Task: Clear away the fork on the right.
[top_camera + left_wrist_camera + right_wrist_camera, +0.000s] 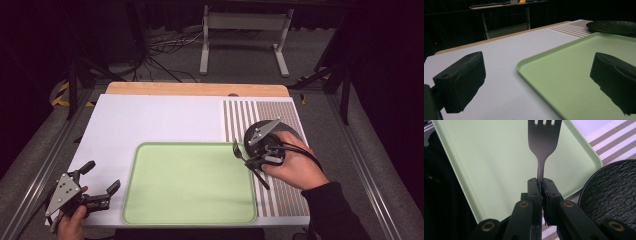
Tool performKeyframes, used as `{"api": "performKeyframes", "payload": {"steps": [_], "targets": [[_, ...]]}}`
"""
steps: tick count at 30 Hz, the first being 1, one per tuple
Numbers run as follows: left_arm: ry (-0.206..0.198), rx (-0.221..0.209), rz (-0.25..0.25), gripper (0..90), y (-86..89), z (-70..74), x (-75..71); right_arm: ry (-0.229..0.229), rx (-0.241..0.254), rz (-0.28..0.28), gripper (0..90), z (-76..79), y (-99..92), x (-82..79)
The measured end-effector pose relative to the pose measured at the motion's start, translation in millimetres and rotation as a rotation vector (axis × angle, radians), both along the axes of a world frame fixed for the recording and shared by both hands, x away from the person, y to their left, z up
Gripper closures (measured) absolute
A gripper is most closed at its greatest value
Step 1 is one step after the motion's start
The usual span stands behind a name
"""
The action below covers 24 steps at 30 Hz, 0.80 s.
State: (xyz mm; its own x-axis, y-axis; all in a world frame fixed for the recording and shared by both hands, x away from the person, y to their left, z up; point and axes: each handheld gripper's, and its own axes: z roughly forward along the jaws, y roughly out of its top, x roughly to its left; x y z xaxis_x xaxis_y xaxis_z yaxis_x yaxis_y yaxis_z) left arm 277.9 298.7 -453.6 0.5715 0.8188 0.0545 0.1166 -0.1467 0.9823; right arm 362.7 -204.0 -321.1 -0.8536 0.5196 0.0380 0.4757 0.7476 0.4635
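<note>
My table (150, 120) is white over most of its top, with a wooden strip along the far edge and a striped mat (287, 200) covering its right end. The green tray (190, 184) lies flat on the near middle of the table, its right rim just beside the mat's stripes; in the left gripper view its near corner (524, 65) curves between my two jaws, and nothing lies on the part I can see. A dark round plate (290, 132) sits on the mat behind my right hand (295, 167), and in the right gripper view its rough black surface (611, 192) lies just right of my jaws, close beside the tray's edge (596, 161). My right gripper (252, 161) is clamped tight on the handle of the fork (544, 142), gripping it at the neck just below the head. The fork is off the table, its tines pointing out over the tray's right edge and its handle running back toward me over the mat. My left gripper (100, 182) rests at the table's near left corner, its jaws spread wide with nothing between them, pointing toward the tray's left side.
</note>
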Motion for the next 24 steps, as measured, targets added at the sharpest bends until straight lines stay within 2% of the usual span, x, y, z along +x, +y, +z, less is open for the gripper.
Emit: {"api": "performKeyframes", "payload": {"steps": [8,14,16,22,24], "targets": [[0.001,-0.004,-0.004,0.8,0.0,0.0,0.0,0.027,0.028,-0.137,85.6,1.9,17.6,1.4],[-0.001,-0.006,-0.004,0.8,0.2,0.0,0.3,0.031,0.022,-0.169,85.6,1.7,26.5,2.0],[0.0,-0.008,-0.007,0.8,0.0,0.0,0.2,0.032,0.011,-0.196,85.6,0.9,31.6,2.7],[0.002,-0.005,-0.008,0.8,0.3,0.3,0.1,0.08,0.045,-0.298,85.6,-1.8,39.2,5.7],[-0.001,-0.008,-0.006,0.8,0.1,0.0,0.2,0.097,0.042,-0.317,85.5,-2.8,41.0,6.9]]}}
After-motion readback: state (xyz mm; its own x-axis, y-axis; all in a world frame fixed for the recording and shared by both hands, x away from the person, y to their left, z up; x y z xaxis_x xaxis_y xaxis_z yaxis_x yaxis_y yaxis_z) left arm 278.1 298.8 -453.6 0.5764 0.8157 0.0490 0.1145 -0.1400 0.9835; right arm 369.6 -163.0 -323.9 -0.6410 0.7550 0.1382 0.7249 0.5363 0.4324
